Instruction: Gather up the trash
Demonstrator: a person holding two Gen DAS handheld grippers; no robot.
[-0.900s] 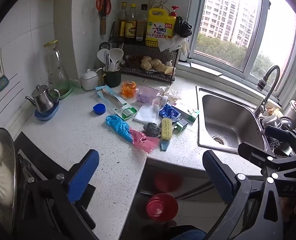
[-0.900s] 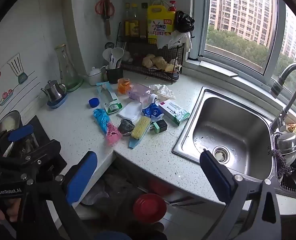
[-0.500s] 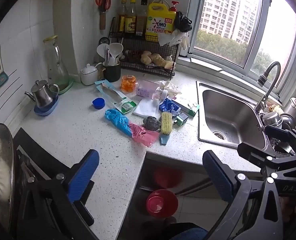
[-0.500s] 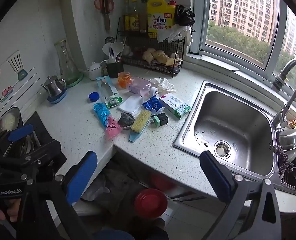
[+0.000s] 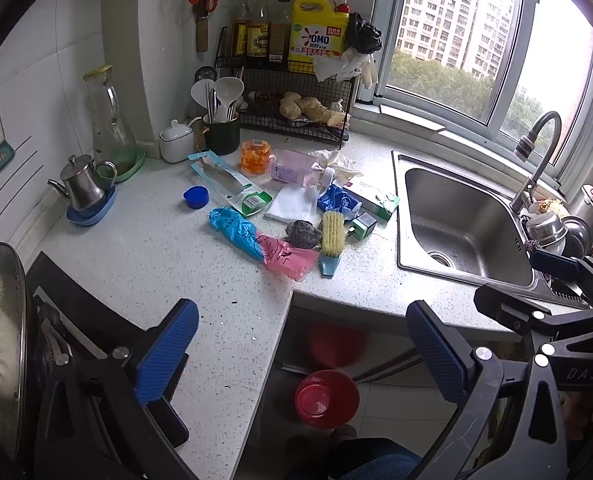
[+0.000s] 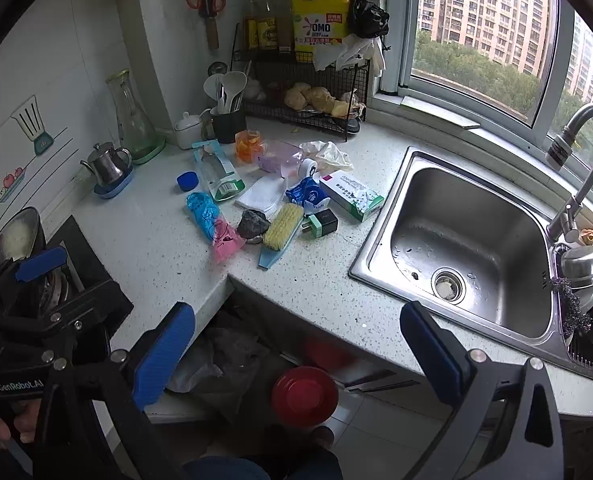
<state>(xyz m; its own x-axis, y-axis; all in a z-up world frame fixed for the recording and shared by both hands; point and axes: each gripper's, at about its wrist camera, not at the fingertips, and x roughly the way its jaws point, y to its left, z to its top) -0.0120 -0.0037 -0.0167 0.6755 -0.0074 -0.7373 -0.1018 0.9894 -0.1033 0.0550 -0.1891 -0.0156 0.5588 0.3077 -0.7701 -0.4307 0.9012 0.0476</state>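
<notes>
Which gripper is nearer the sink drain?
Right. The right gripper hangs open off the counter edge just left of the sink drain; the left gripper, also open, sits further left by the stove.

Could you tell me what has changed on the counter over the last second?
Only the viewpoint shifted: both cameras crept slightly closer to the clutter. The left tool and right tool stay open and empty. The pink-and-blue wrapper, brush and other trash lie untouched.
</notes>
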